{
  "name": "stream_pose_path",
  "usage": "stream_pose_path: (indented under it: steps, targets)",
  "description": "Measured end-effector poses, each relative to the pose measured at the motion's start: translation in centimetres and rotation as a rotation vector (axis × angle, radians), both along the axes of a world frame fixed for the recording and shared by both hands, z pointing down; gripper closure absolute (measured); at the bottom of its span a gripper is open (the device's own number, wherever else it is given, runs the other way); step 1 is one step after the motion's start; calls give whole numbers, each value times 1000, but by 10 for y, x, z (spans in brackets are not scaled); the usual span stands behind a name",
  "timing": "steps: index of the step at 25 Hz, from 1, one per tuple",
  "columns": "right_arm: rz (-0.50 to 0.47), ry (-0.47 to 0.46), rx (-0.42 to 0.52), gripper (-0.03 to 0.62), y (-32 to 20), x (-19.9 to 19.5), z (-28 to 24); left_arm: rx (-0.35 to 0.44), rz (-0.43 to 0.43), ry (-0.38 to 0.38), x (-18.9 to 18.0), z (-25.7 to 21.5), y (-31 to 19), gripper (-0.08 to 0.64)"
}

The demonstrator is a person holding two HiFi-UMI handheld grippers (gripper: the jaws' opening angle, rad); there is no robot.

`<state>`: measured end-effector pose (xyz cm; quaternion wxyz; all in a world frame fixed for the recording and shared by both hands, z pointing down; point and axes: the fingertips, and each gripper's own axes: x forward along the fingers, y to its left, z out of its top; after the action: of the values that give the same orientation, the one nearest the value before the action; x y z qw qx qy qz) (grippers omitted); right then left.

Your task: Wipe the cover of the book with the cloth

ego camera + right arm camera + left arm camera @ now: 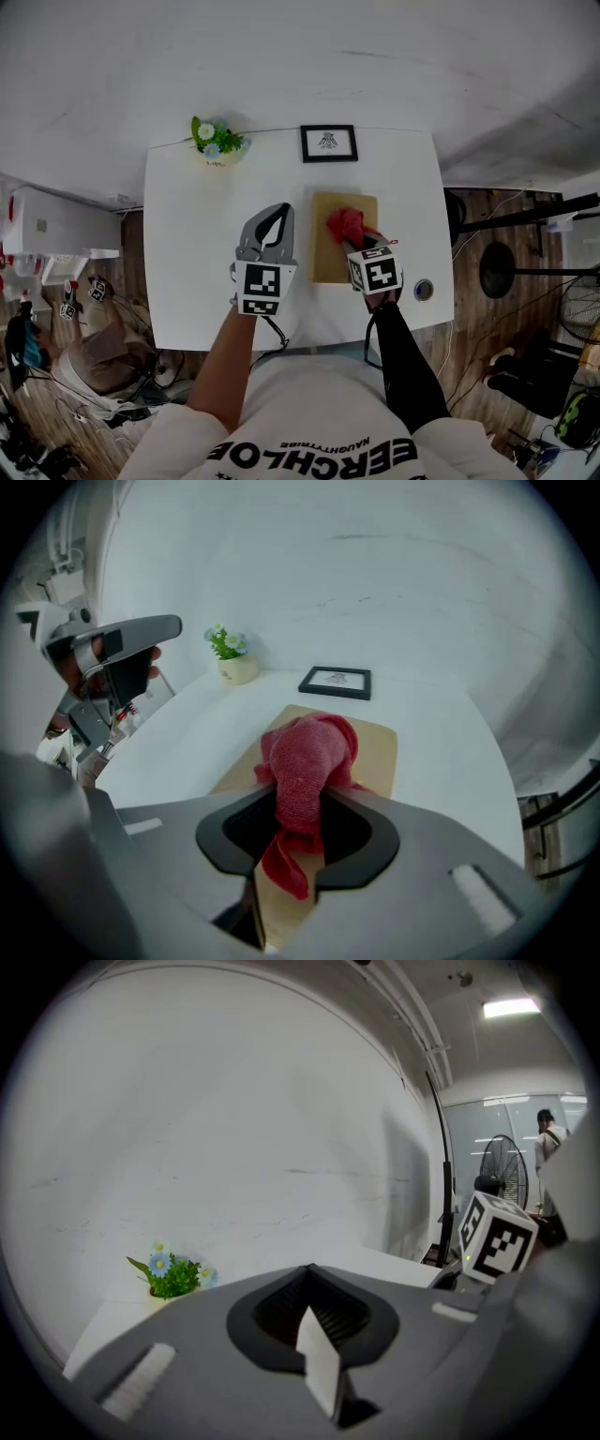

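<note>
The right gripper [356, 240] pinches a soft, fuzzy red cloth [309, 747] bunched on the flat tan book [377, 747]. Left of the book, the left gripper [277, 212] is squeezed closed and empty above the smooth white tabletop [187, 281].

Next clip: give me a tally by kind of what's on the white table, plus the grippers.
book: 1
red cloth: 1
picture frame: 1
potted flowers: 1
small round fitting: 1
grippers: 2, the left gripper and the right gripper
Total: 7
</note>
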<state>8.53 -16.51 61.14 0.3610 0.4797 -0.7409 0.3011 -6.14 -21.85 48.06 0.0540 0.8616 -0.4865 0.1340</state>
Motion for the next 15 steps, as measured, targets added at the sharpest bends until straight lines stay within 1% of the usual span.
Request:
stream_pose_path:
  steps: [5, 9, 12, 15]
  targets:
    - [125, 23, -7, 486, 6, 53, 2, -6, 29, -2, 10, 2, 3, 503]
    - [213, 16, -15, 486, 14, 81, 3, -15, 46, -3, 16, 4, 8, 503]
    - [214, 18, -2, 486, 14, 84, -2, -15, 55, -3, 20, 4, 9, 503]
    - [172, -5, 67, 486, 6, 69, -19, -8, 61, -4, 21, 1, 10, 503]
